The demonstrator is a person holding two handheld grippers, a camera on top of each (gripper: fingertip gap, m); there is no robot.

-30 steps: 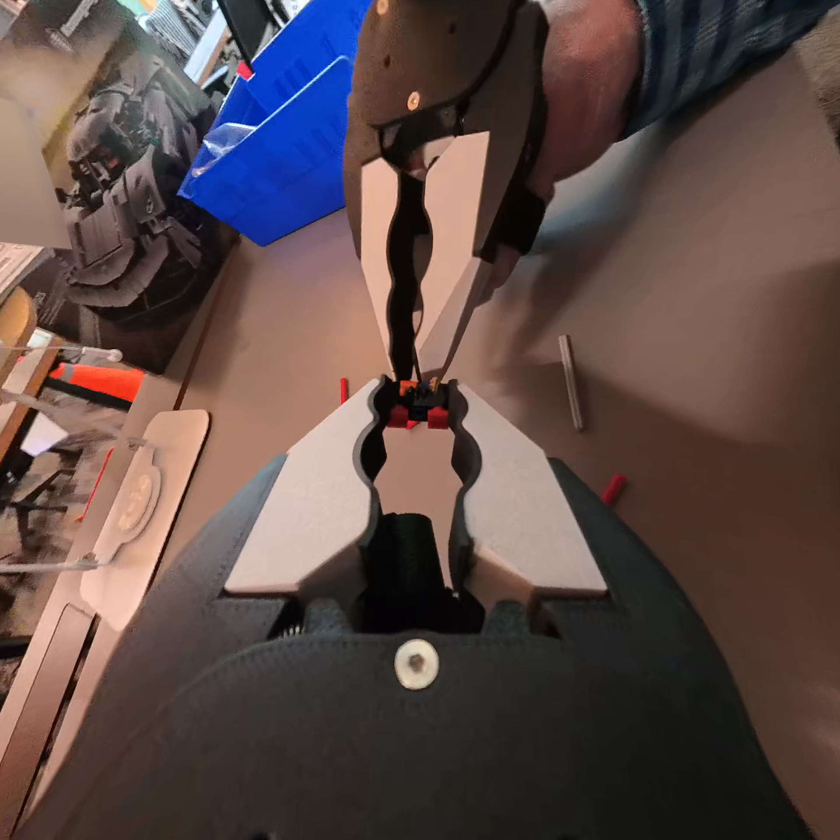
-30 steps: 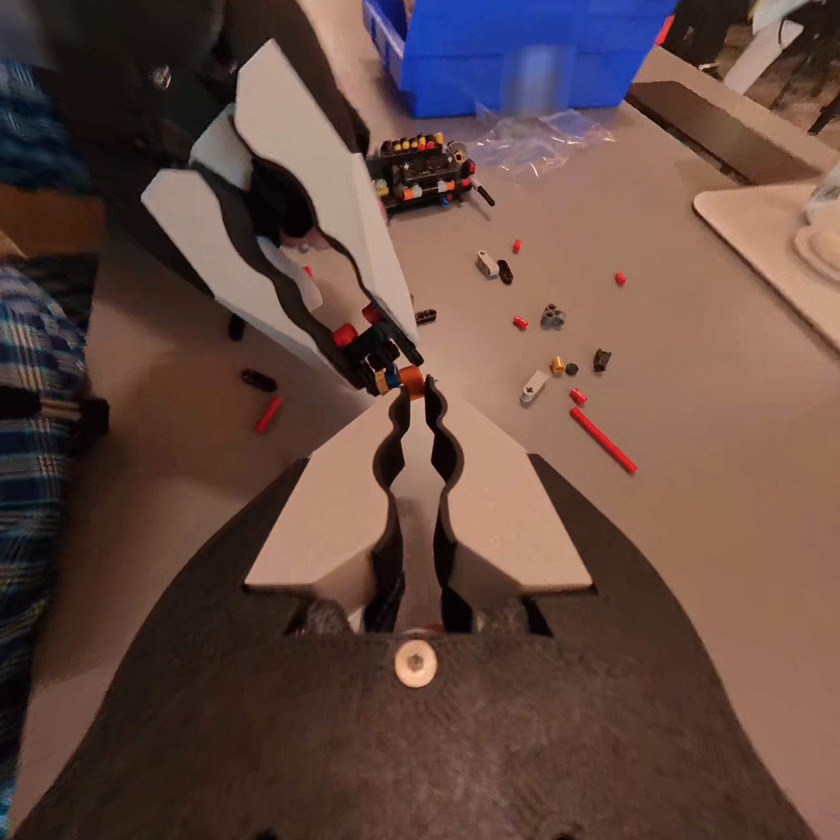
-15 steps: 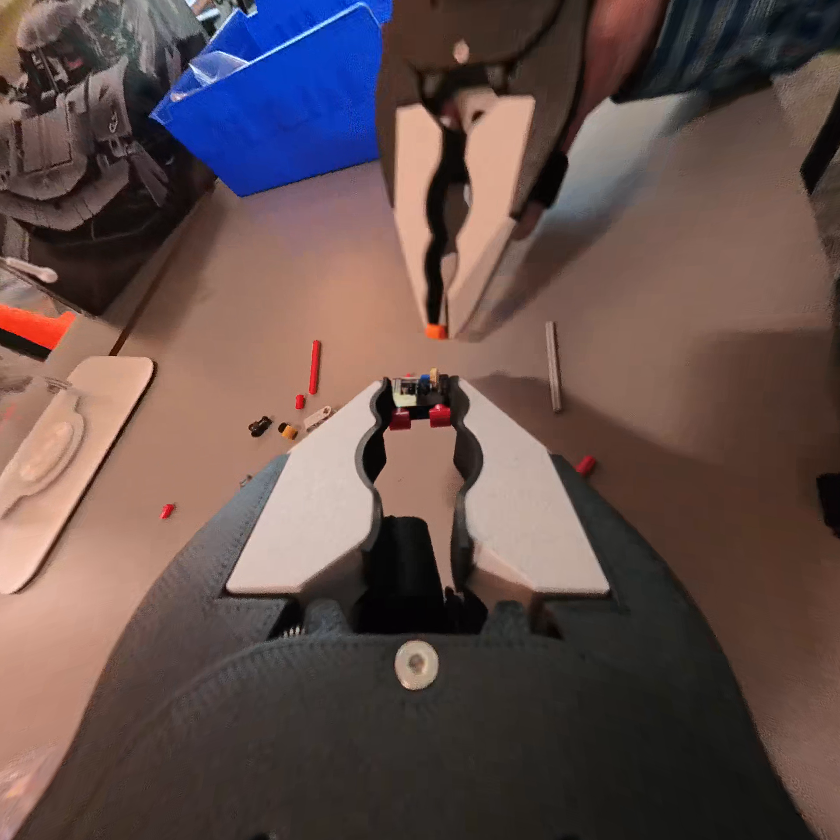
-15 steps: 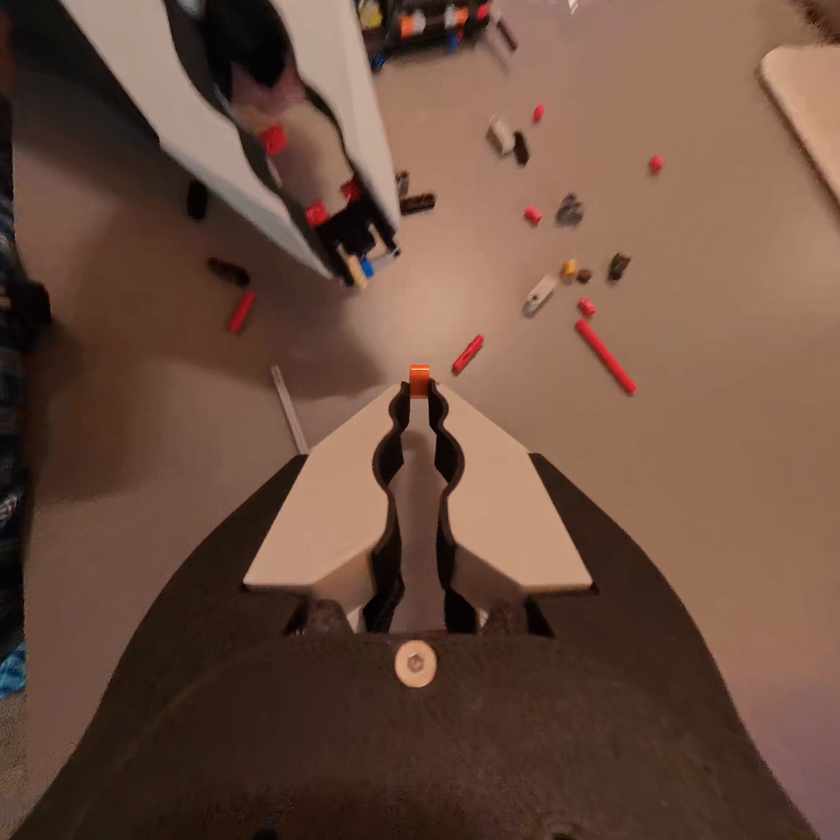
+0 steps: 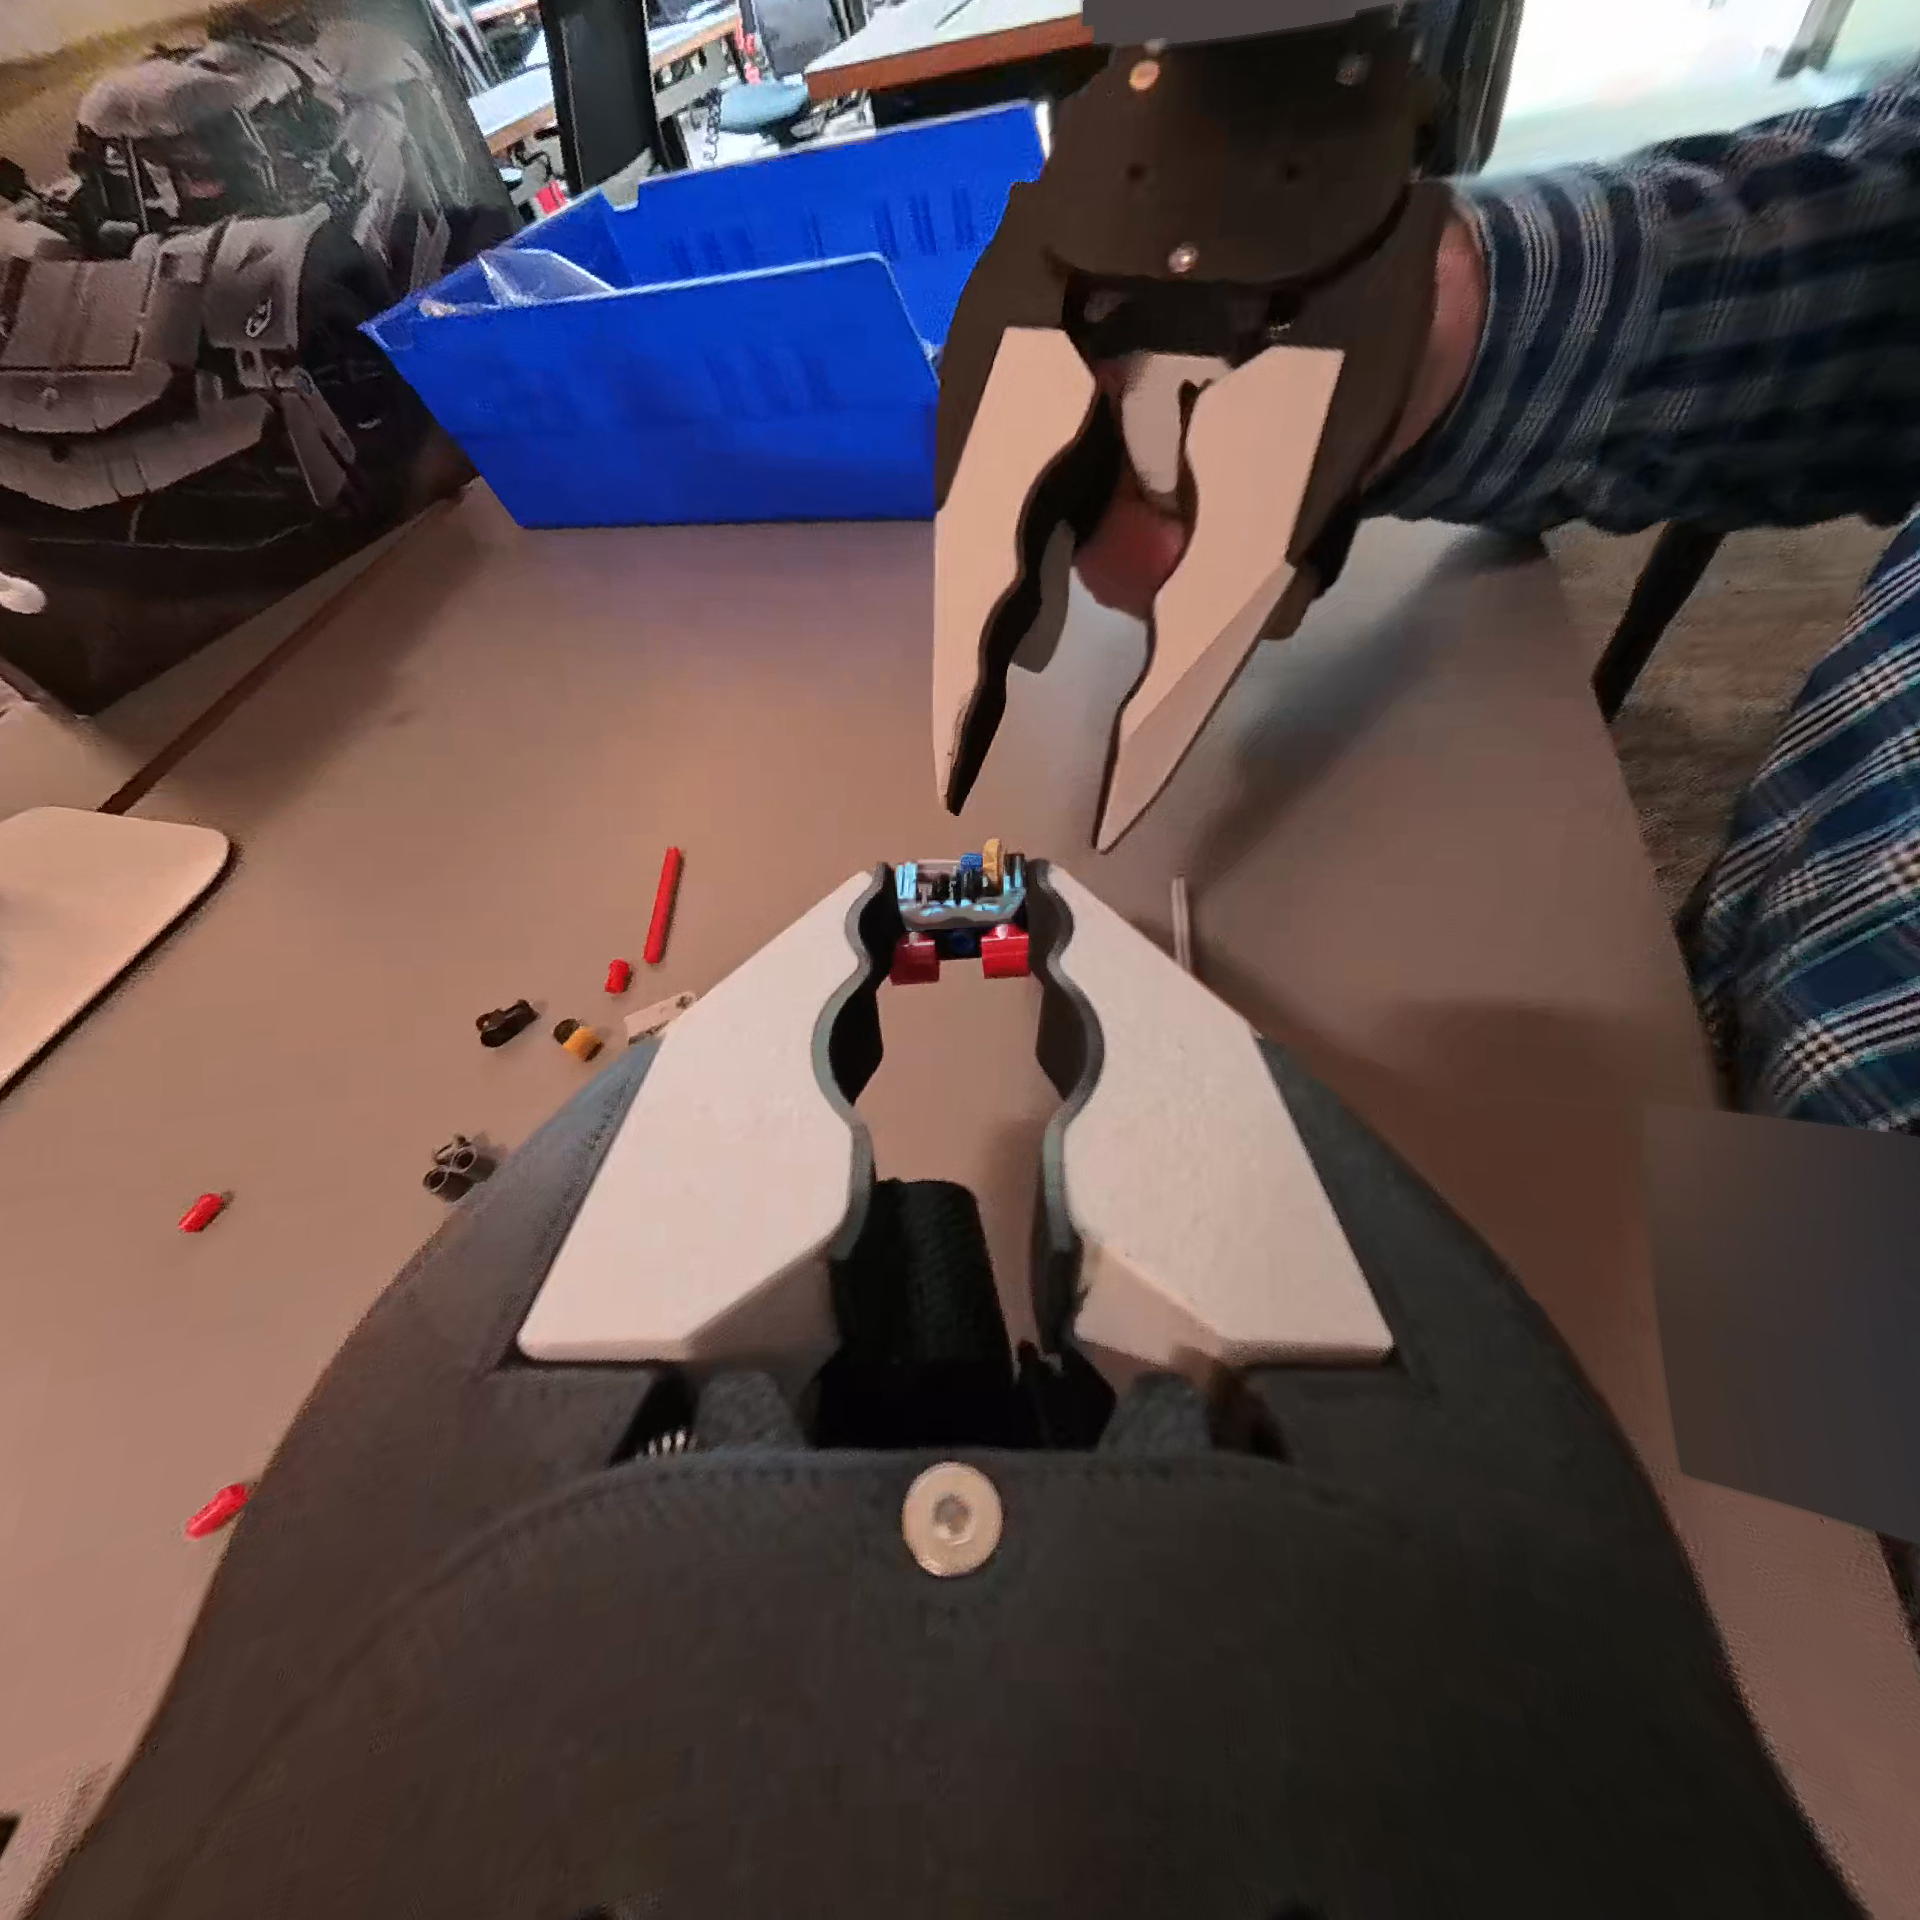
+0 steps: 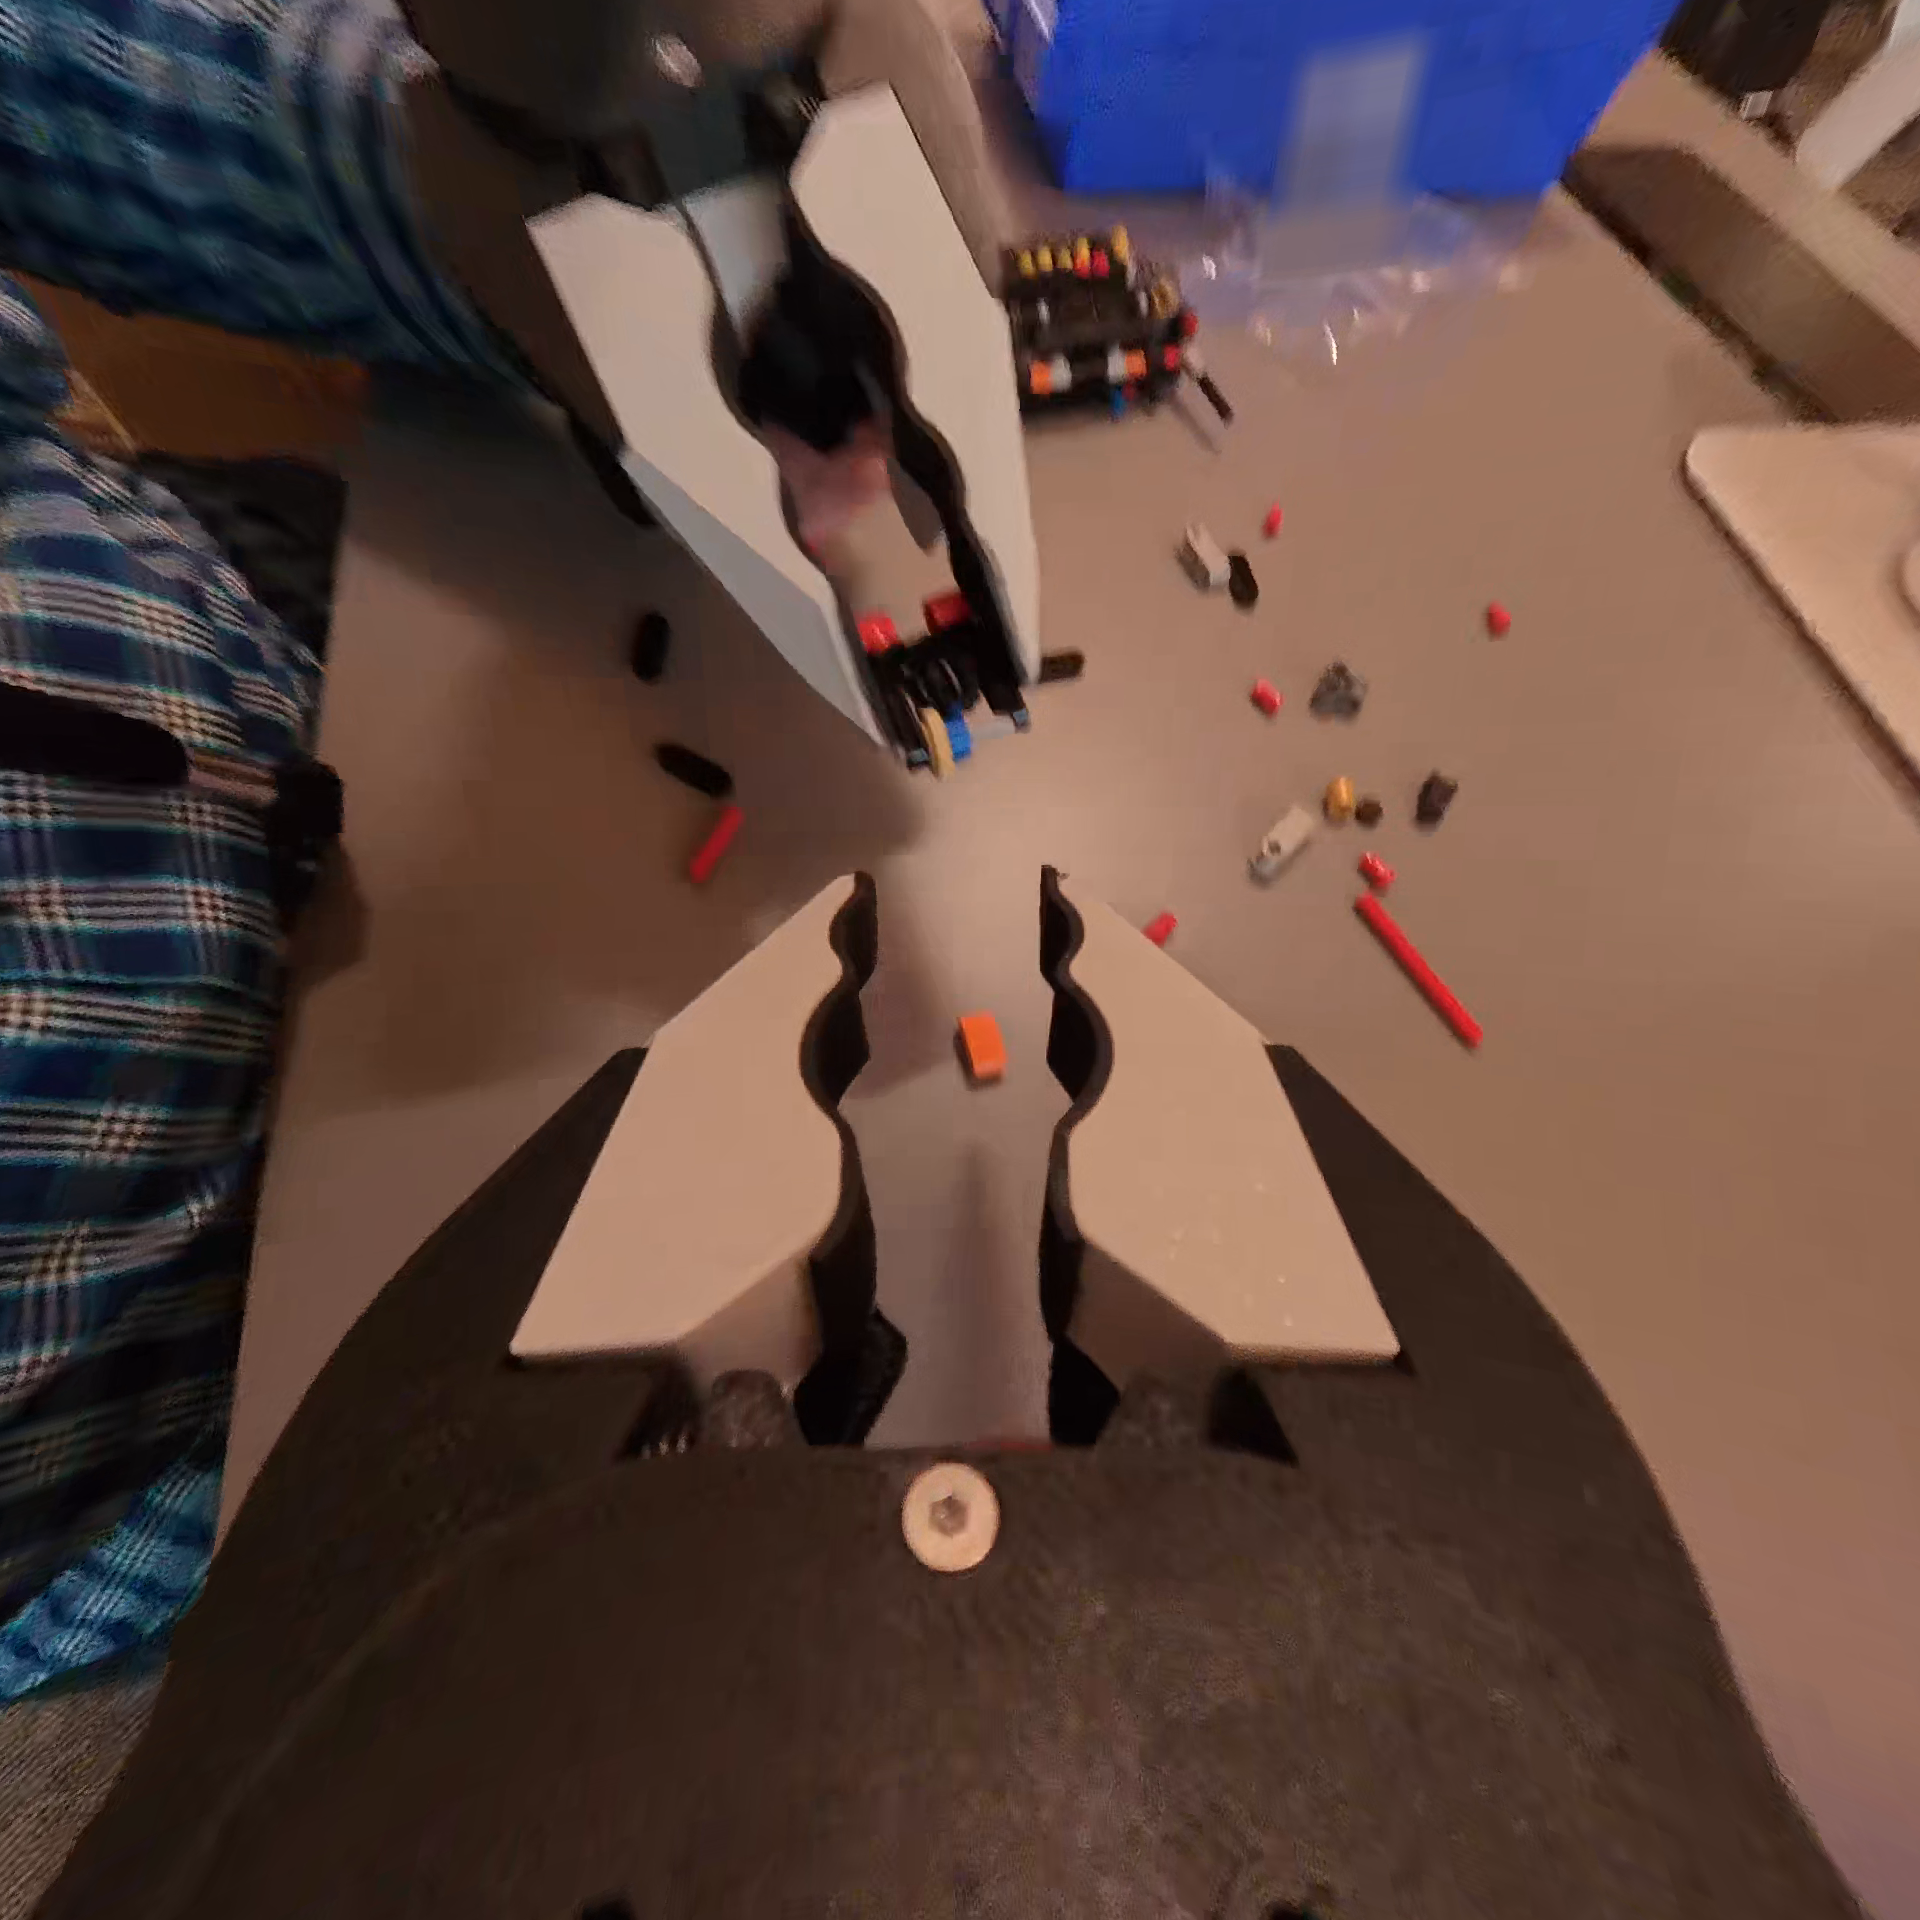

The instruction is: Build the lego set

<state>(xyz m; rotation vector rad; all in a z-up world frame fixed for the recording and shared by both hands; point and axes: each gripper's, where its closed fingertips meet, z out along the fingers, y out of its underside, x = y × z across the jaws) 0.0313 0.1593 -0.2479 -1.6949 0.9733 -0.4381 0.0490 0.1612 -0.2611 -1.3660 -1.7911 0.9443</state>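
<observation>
Right tool [image 6: 951, 883] opened; orange piece [image 6: 981, 1045] dropped; blurred left tool [image 6: 961, 717] gripping subassembly [image 5: 961, 902].

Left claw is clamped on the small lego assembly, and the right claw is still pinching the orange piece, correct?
Not quite. The left claw does clamp the small lego assembly, but the right claw is open and empty. The right wrist view shows the orange piece lying on the table between its fingers.
</observation>
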